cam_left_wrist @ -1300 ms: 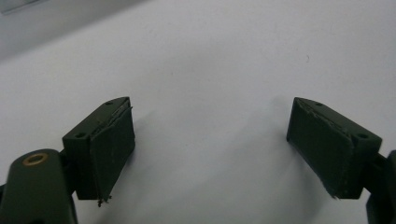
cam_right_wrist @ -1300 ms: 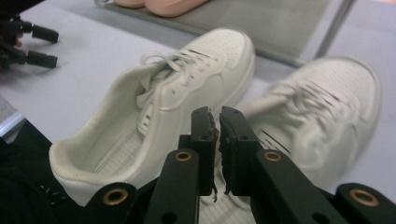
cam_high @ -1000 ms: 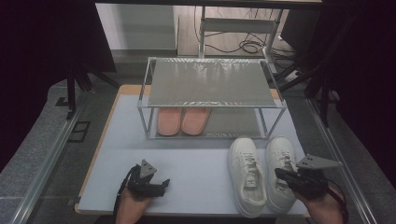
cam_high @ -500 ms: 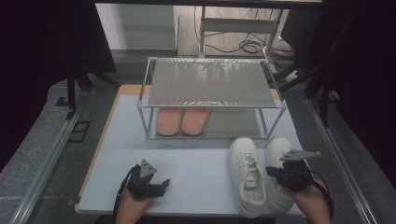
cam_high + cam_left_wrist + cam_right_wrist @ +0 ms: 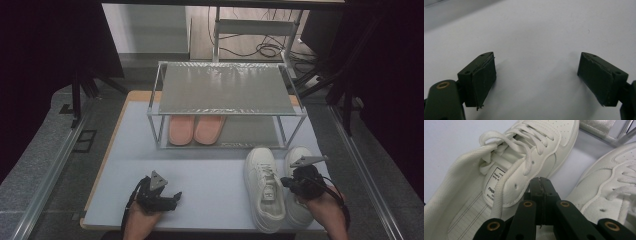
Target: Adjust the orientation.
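Two white lace-up sneakers stand side by side at the table's front right: the left sneaker (image 5: 264, 187) (image 5: 524, 162) and the right sneaker (image 5: 298, 154) (image 5: 604, 192). My right gripper (image 5: 286, 183) (image 5: 540, 183) is shut, its jaws pressed together with nothing between them. It sits low in the gap between the two sneakers, its tips against the left sneaker's side by the laces. My left gripper (image 5: 174, 198) (image 5: 536, 75) rests open near the front left, over bare tabletop, with nothing between its fingers.
A two-level metal shoe rack (image 5: 225, 87) stands at the back of the white table (image 5: 210, 170). A pair of pink slippers (image 5: 196, 129) lies on its lower shelf, left side. Cables lie on the floor beyond.
My right gripper has moved left and slightly down, from over the right sneaker into the gap beside the left sneaker. The left gripper has stayed put.
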A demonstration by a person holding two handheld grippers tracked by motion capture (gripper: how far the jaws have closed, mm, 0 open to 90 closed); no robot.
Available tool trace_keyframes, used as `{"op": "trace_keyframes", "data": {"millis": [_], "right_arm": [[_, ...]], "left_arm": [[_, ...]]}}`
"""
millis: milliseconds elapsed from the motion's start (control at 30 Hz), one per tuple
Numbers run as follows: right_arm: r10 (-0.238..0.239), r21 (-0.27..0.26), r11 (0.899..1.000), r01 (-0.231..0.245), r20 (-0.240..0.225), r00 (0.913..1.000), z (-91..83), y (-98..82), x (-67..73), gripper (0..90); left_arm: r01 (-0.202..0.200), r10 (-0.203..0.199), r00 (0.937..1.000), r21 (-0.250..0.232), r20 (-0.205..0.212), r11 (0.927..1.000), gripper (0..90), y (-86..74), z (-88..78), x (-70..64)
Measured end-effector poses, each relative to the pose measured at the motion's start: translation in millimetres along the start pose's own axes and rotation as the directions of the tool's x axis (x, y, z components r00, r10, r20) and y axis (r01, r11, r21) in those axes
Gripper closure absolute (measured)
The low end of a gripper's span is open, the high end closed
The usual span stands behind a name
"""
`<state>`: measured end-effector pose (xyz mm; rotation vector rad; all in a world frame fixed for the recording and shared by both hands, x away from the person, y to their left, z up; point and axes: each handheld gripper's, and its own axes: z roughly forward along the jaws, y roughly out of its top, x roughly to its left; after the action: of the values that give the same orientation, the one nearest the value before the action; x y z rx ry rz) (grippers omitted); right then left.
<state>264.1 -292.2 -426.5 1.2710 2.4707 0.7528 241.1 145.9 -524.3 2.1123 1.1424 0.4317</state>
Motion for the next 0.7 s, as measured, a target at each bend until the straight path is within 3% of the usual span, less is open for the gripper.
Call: {"op": "trace_keyframes", "data": {"millis": [167, 700], "right_arm": [[-0.012, 0.025, 1.000, 0.012, 0.001, 0.9999, 3.1, 4.7, 1.1, 90.0], [-0.045, 0.025, 0.999, 0.046, -0.039, 0.9982, 13.0, 15.3, 13.5, 90.0]], "left_arm": [[0.000, 0.000, 1.0000, 0.000, 0.000, 1.0000, 15.1, 0.0, 0.0, 0.0], [0.000, 0.000, 1.0000, 0.000, 0.000, 1.0000, 15.2, 0.0, 0.0, 0.0]]}}
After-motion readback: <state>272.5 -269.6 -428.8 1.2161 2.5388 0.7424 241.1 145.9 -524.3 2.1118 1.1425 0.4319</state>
